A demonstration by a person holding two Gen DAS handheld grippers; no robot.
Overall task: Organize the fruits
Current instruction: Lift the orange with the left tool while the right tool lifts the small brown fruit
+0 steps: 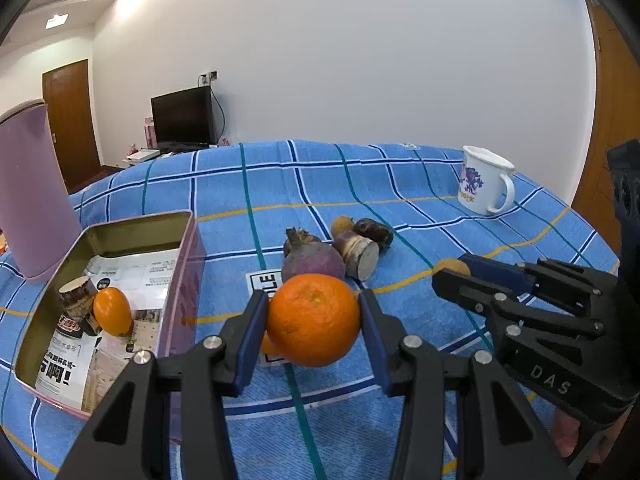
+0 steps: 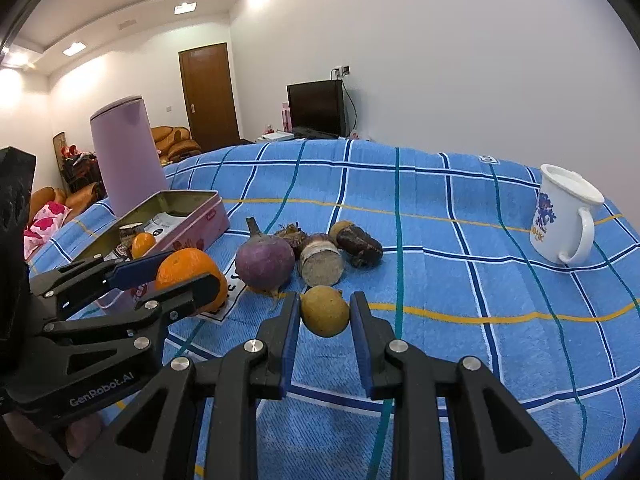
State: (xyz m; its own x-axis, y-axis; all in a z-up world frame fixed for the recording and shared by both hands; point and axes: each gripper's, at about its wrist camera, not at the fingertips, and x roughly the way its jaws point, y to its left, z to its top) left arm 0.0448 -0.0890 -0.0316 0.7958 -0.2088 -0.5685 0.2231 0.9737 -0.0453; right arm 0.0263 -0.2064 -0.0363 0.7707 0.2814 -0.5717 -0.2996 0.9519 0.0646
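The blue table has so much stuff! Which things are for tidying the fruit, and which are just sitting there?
For the job:
- orange, in the left tongs
- yellow-brown fruit, in the right tongs
- small orange already in the tin
- pink tin

Just sitting there:
- white mug
- lilac container
- purple turnip
- small jar in the tin

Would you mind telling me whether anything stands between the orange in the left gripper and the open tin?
Nothing visible does. The left gripper holds the orange just right of the tin; only the tin's own side wall lies between them.

Left claw (image 1: 314, 320) grips an orange (image 1: 314, 319) beside the tin (image 1: 182, 276).
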